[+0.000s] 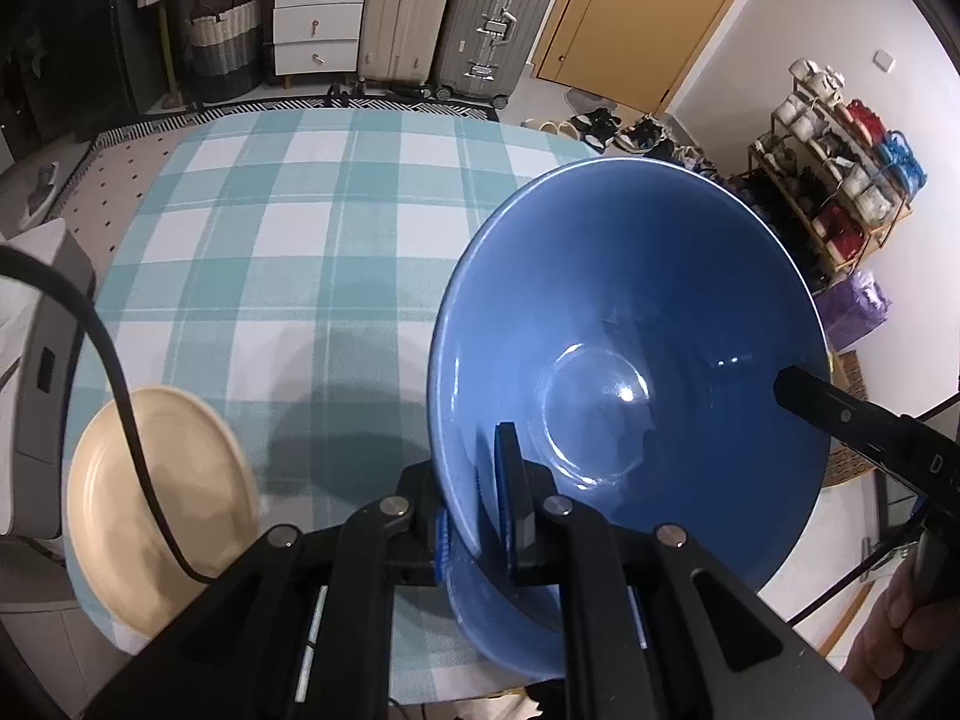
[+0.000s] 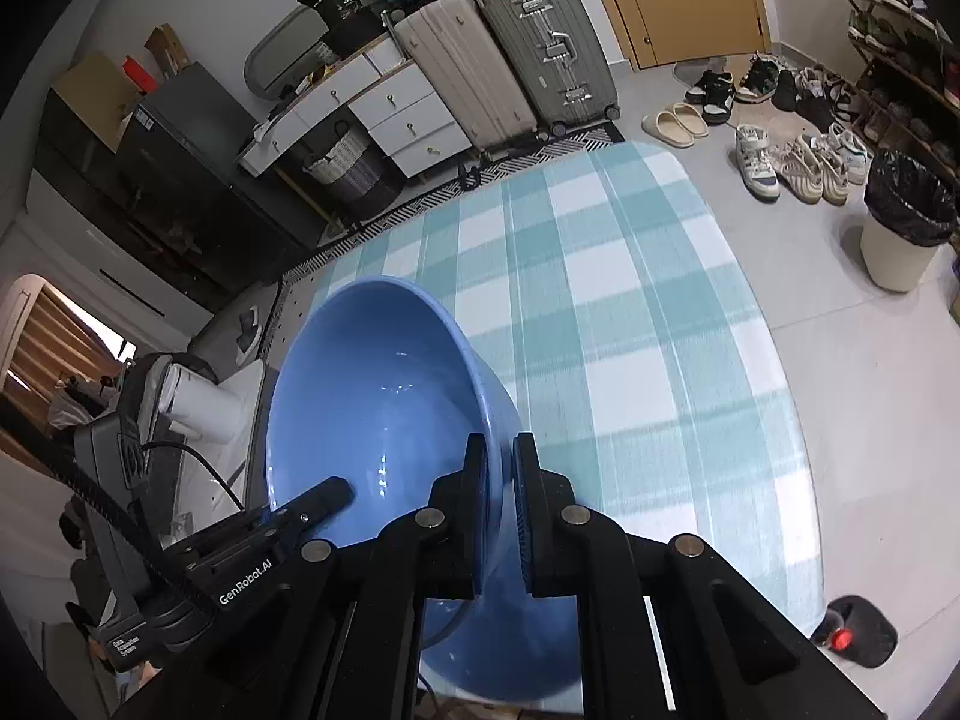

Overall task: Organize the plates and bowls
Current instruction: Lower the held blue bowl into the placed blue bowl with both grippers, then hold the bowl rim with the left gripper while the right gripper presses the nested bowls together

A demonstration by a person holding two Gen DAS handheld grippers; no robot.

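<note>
A large blue bowl point(image 1: 630, 330) hangs tilted above the table, held at opposite sides of its rim by both grippers. My left gripper point(image 1: 480, 492) is shut on the near rim, one finger inside the bowl and one outside. In the right wrist view my right gripper point(image 2: 499, 450) is shut on the rim of the same bowl point(image 2: 372, 396). Each gripper's inner finger shows in the other's view, at the bowl's right edge point(image 1: 840, 414) and lower left point(image 2: 318, 498). A cream plate point(image 1: 156, 498) lies on the checked tablecloth point(image 1: 288, 210) at the lower left, partly crossed by a black cable.
The teal and white checked cloth point(image 2: 630, 312) covers the table. Beyond its far edge stand suitcases point(image 1: 492, 18), white drawers point(image 1: 318, 12) and a woven basket point(image 1: 225, 36). A shoe rack point(image 1: 840, 168) and a lined bin point(image 2: 906, 222) stand to the right, a white appliance point(image 2: 204, 402) to the left.
</note>
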